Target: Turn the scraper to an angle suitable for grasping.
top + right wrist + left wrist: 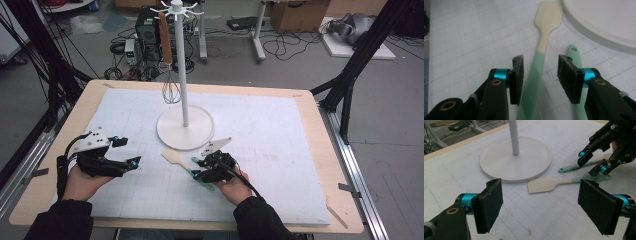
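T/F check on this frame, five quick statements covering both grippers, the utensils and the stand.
1. The right gripper is open, straddling the green handle of the cream-bladed spatula. True.
2. The left gripper is shut on that spatula. False: it is open and holds nothing.
3. A metal whisk with a brown handle hangs from the white round-based rack stand. True.
4. The spatula lies on the stand's base. False: it lies on the white mat beside it.
5. A second green-handled utensil lies next to the spatula. True.
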